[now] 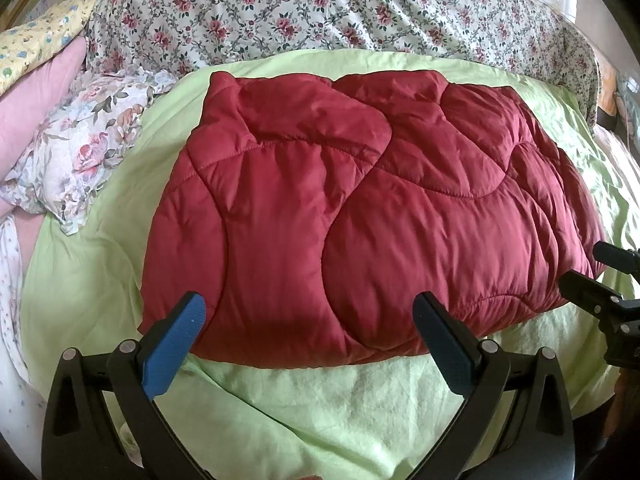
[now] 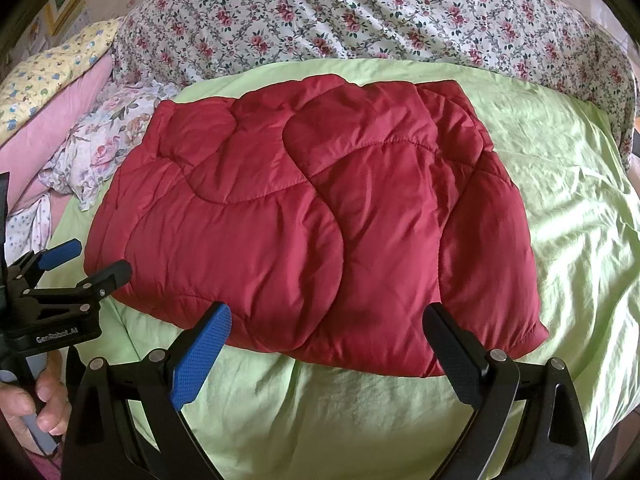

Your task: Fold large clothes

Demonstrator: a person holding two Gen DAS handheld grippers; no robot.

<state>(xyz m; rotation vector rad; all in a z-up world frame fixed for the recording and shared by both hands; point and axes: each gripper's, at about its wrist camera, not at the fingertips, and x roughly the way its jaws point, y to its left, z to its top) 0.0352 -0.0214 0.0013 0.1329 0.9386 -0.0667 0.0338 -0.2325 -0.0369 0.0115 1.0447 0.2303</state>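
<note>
A dark red quilted jacket (image 1: 360, 208) lies folded into a flat, puffy rectangle on a light green sheet (image 1: 312, 408). It also shows in the right wrist view (image 2: 312, 216). My left gripper (image 1: 310, 308) is open and empty, its blue-padded fingers hovering over the jacket's near edge. My right gripper (image 2: 328, 318) is open and empty above the near edge further right. The right gripper shows at the right edge of the left wrist view (image 1: 596, 272), and the left gripper at the left edge of the right wrist view (image 2: 84, 258), both open.
A floral bedspread (image 1: 320, 8) is bunched behind the jacket. A floral pillow (image 1: 76, 148), a pink pillow (image 1: 36, 100) and a yellow patterned one (image 1: 36, 36) lie at the left. The green sheet (image 2: 572, 184) stretches right of the jacket.
</note>
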